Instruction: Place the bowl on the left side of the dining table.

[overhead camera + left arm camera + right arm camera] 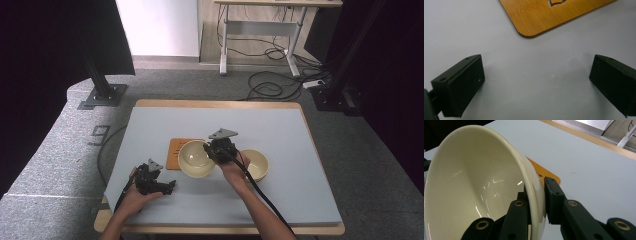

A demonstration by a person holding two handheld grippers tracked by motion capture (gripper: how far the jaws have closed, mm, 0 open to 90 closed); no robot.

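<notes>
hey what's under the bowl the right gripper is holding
A wooden board on the table lies partly beneath the bowl. The bowl hides whatever is on the board's covered part.

High view looks down; both gripper views close on wooden board (pixel 554 15).
</notes>
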